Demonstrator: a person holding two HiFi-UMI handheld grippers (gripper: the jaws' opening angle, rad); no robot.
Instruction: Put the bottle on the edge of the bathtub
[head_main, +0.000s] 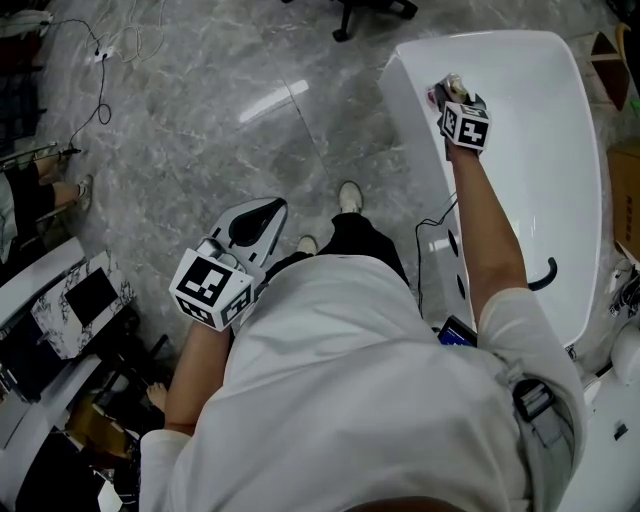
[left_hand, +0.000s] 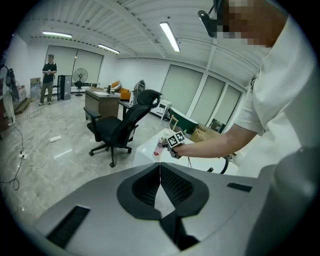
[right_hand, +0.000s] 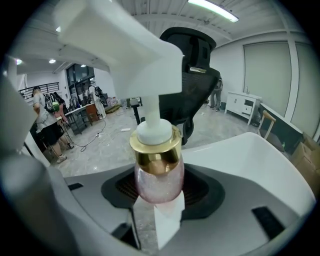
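The right gripper (head_main: 455, 100) has its jaws clamped on the pink pump bottle (right_hand: 157, 172), upright above the bathtub (head_main: 405, 110) near its rim, likely for setting down. The left gripper (head_main: 250, 225) hangs aside over the floor, jaws pressed together, empty.
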